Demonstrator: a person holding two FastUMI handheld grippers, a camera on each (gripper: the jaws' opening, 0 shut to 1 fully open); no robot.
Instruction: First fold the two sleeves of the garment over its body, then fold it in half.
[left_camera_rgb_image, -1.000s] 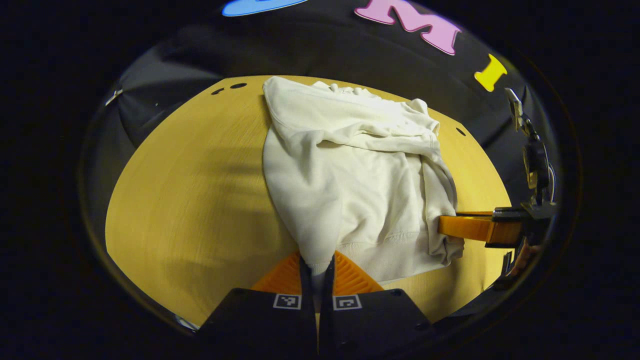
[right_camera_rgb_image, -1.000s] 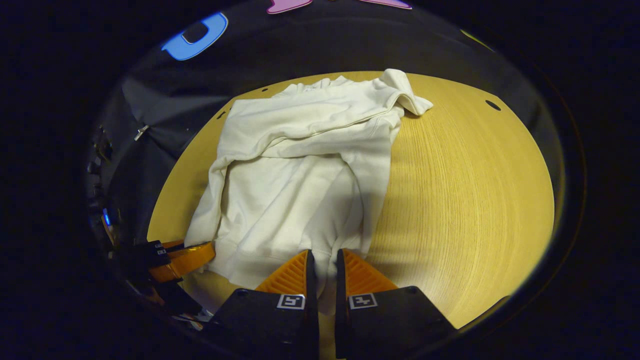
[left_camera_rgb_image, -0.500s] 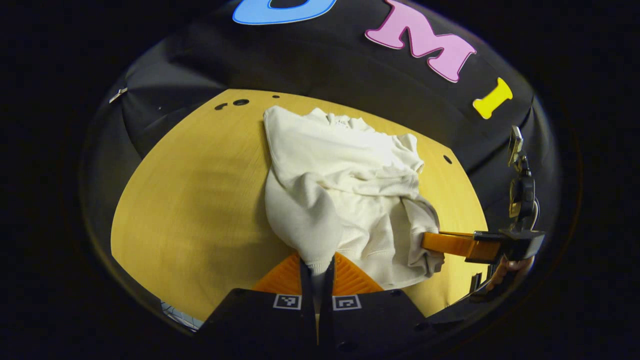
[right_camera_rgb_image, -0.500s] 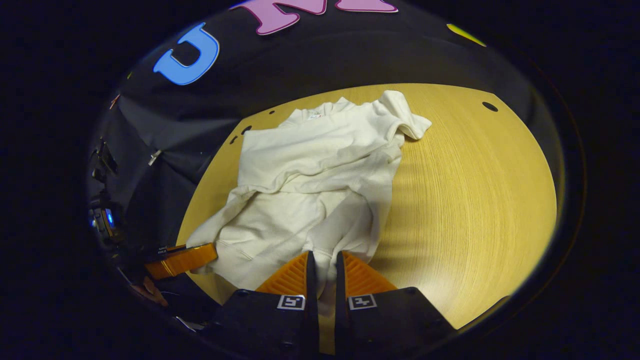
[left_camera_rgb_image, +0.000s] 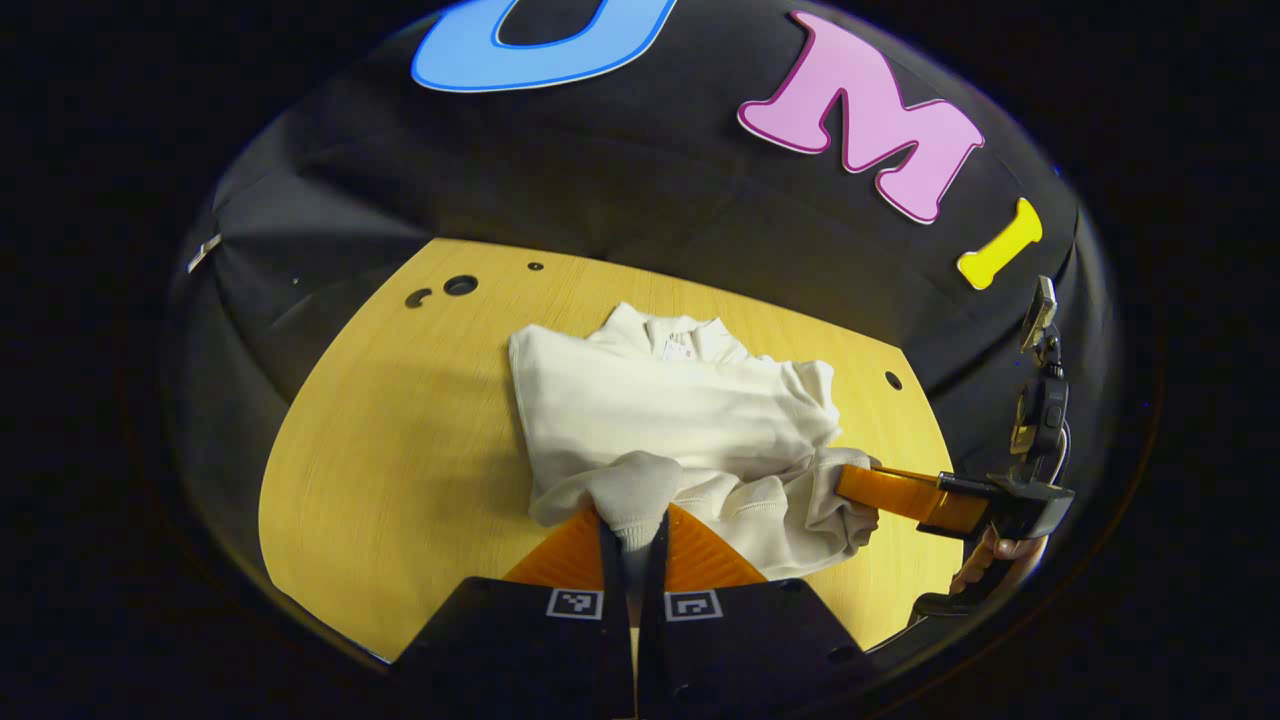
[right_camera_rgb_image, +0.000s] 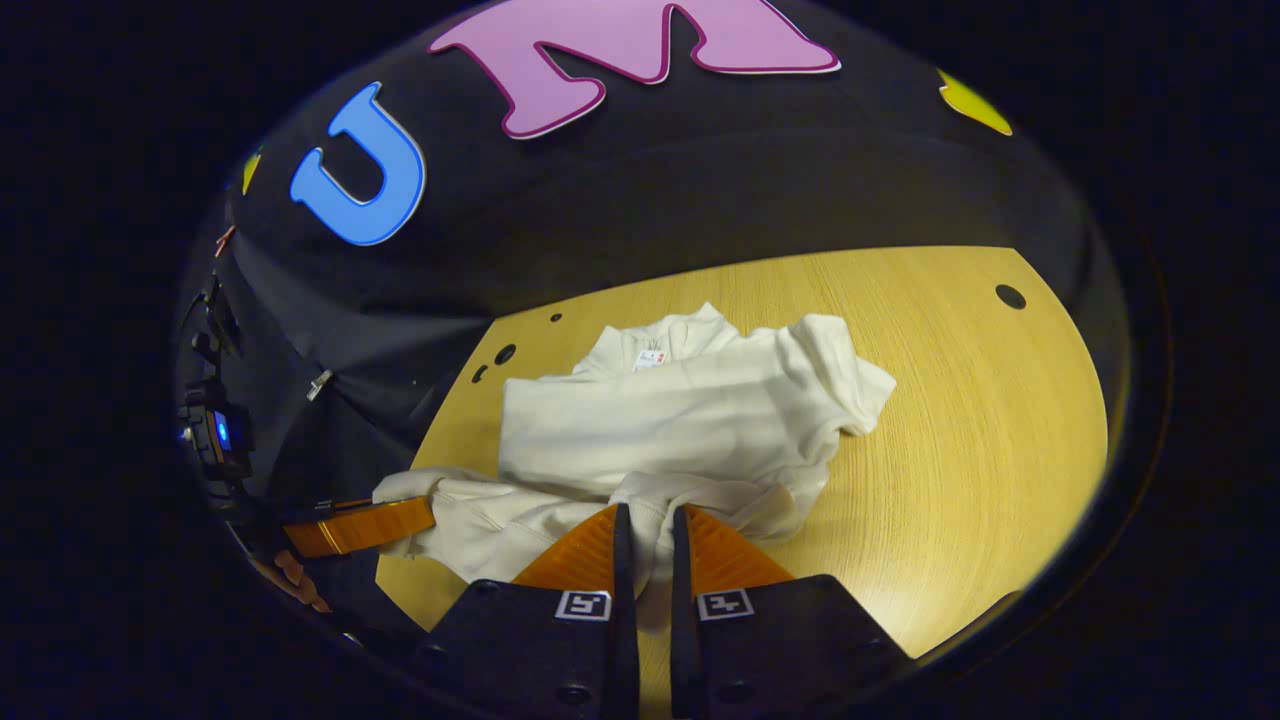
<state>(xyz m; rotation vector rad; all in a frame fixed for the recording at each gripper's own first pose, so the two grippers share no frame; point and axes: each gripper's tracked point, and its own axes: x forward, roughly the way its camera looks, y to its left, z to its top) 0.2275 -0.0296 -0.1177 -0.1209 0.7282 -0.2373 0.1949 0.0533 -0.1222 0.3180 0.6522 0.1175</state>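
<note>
A cream sweatshirt lies on the round wooden table, sleeves folded across its body and collar at the far side. My left gripper is shut on the left corner of the hem and holds it up over the body. In the right gripper view my right gripper is shut on the other corner of the sweatshirt. From the left gripper view the right gripper shows at the right, fingers pinching the cloth, a hand behind it. The left gripper shows at the lower left of the right gripper view.
The wooden table has bare room left and right of the garment and small holes near its far rim. The black booth wall closes in behind the table. A device with a blue light hangs at the left.
Both grippers have lifted the hem and carried it away from the near edge toward the collar. The lower half of the sweatshirt now bunches over the upper half.
</note>
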